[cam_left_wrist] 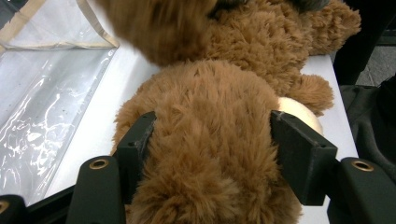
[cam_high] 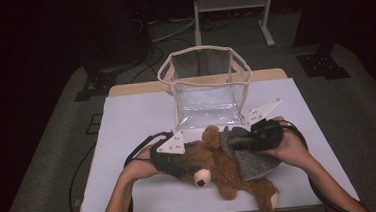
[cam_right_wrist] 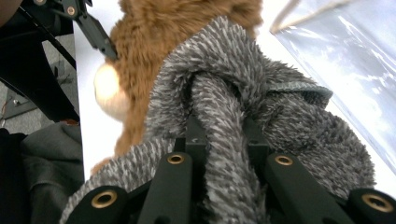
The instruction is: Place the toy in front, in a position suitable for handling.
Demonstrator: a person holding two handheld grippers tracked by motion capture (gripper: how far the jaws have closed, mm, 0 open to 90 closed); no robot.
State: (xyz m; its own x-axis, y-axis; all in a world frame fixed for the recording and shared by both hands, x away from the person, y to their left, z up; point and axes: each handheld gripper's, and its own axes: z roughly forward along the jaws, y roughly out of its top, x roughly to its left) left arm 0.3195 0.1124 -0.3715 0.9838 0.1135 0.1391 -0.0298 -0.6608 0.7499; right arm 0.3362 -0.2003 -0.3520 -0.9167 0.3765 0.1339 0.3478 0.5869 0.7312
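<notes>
White table point(cam_high: 131, 115): one teddy bear point(cam_high: 215, 169), one grey garment point(cam_high: 247, 154), one clear bag point(cam_high: 205, 87).

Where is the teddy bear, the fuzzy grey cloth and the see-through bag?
teddy bear point(cam_high: 231, 175): high view, on its brown belly.
grey cloth point(cam_high: 252, 161): high view, on its middle fold.
see-through bag point(cam_high: 209, 109): high view, on its clear front wall.

The clear bag point(cam_high: 205, 87) stands just behind the teddy bear point(cam_high: 220, 166), blocking passage there. White table point(cam_high: 136, 114) lies bare to the bag's left and right.
</notes>
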